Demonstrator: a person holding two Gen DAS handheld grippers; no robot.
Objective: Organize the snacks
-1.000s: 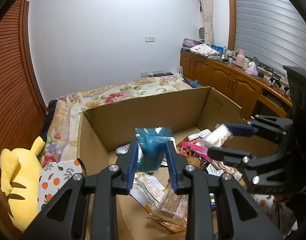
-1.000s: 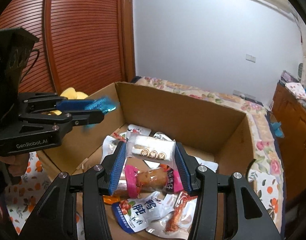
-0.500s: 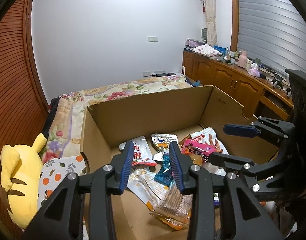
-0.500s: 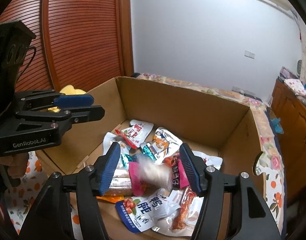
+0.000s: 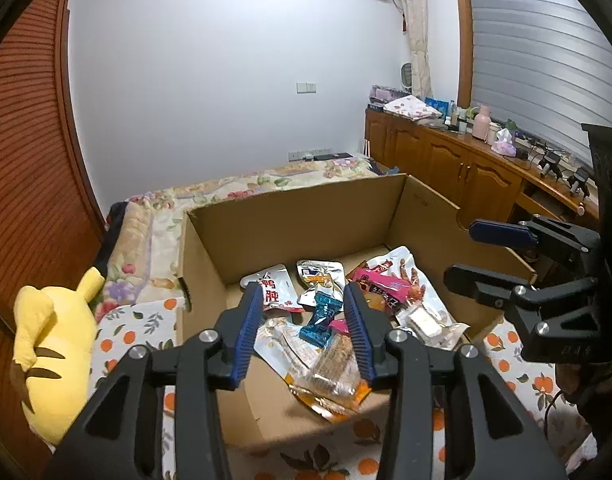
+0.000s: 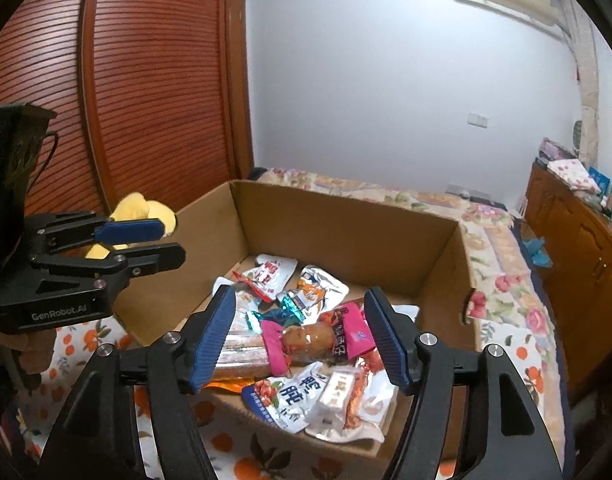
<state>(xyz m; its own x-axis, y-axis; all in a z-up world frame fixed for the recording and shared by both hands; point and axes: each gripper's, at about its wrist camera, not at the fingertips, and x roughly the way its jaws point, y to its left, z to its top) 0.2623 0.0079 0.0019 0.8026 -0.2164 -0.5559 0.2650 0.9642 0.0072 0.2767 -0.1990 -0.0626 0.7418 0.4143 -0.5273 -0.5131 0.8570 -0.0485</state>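
An open cardboard box [image 5: 289,216] [image 6: 338,224] holds several snack packets. My left gripper [image 5: 303,328] is open and empty above the box's near left side; a blue-wrapped snack [image 5: 321,320] lies in the box below it. My right gripper [image 6: 301,336] is open and empty above the near edge; a clear-wrapped white snack [image 6: 338,394] [image 5: 424,322] lies in the box, beside a pink-wrapped sausage [image 6: 318,336]. Each gripper also shows in the other's view: the right gripper [image 5: 478,254] and the left gripper [image 6: 157,244].
The box sits on an orange-print cloth [image 5: 117,332] on a bed with a floral quilt [image 5: 265,180]. A yellow plush toy [image 5: 53,344] lies left of the box. Wooden cabinets [image 5: 466,168] with clutter run along the right. A red slatted wall [image 6: 125,80] stands left.
Both grippers opened. The blue snack dropped from my left gripper and the white snack from my right gripper into the box. Both grippers rose a little.
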